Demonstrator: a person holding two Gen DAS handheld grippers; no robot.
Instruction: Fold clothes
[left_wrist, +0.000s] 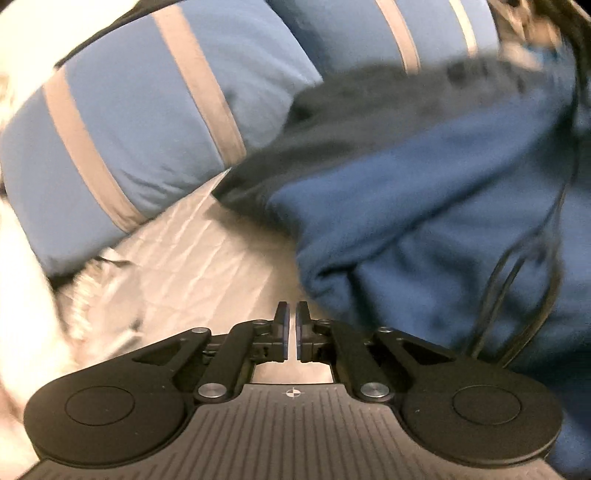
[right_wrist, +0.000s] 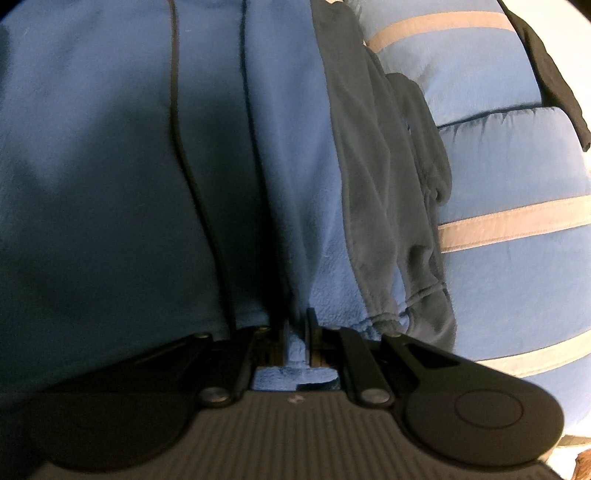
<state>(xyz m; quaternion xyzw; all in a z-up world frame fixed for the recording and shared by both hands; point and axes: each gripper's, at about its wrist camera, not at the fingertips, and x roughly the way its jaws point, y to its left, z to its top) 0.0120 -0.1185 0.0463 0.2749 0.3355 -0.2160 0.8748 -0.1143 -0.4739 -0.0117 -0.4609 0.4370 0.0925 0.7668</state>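
A blue fleece garment (left_wrist: 424, 206) with dark grey trim (left_wrist: 332, 122) lies bunched on the right of the left wrist view. My left gripper (left_wrist: 293, 314) hangs just left of its near edge, shut, with nothing between its fingers. In the right wrist view the same blue fleece garment (right_wrist: 129, 147) fills the frame, its grey trim (right_wrist: 376, 206) running down the right side. My right gripper (right_wrist: 296, 332) is shut on a fold of the fleece, which bulges between the pads.
Two blue pillows with grey stripes (left_wrist: 129, 122) (right_wrist: 517, 166) lie beyond the garment. A pale grey bedsheet (left_wrist: 207, 254) covers the bed. White fabric (left_wrist: 22, 295) sits at far left. Thin black cords (left_wrist: 517, 302) cross the fleece.
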